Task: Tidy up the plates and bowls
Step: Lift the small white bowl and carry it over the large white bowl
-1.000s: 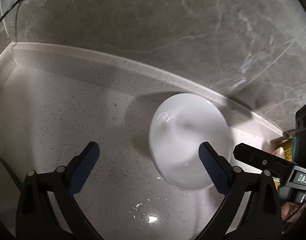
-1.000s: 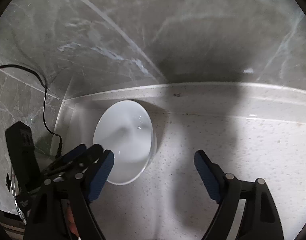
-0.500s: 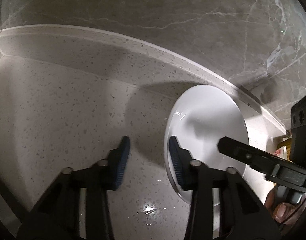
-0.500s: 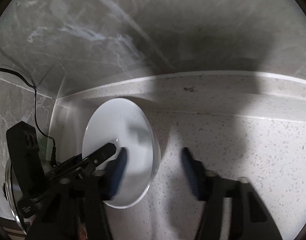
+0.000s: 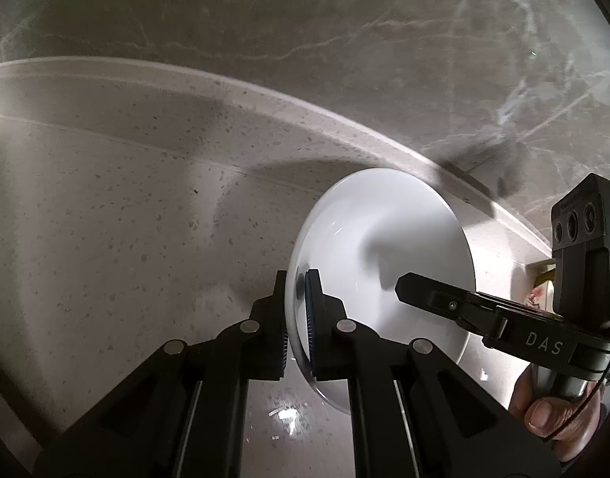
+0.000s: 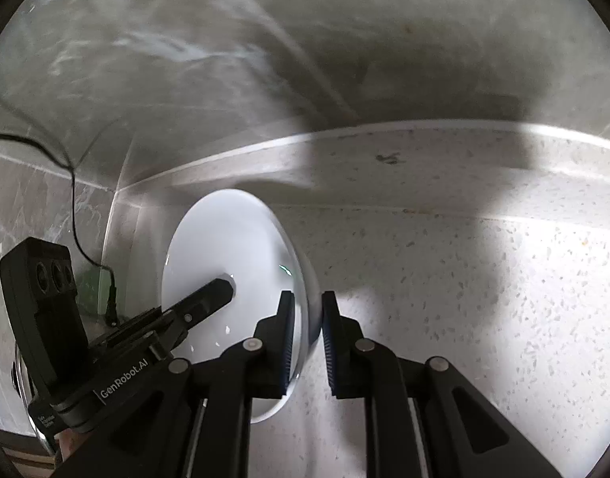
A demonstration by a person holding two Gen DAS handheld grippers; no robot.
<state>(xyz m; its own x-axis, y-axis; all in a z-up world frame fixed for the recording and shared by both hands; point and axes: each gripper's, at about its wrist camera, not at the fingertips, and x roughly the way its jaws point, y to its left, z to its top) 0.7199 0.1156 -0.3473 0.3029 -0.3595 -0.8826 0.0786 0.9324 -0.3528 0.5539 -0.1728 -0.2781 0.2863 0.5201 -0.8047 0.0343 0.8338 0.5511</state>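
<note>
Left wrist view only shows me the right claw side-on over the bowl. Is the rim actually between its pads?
Observer: Yes. The right claw straddles the rim of the bowl, one pad inside and one outside, and its jaws are closing.
Operator: Both pads touching?
Observer: The inner pad lies against the rim; the outer one looks a sliver short of the bowl.
Operator: Anything near the bowl on its other side?
Observer: A black cable runs down the wall into the corner, apart from the bowl.
</note>
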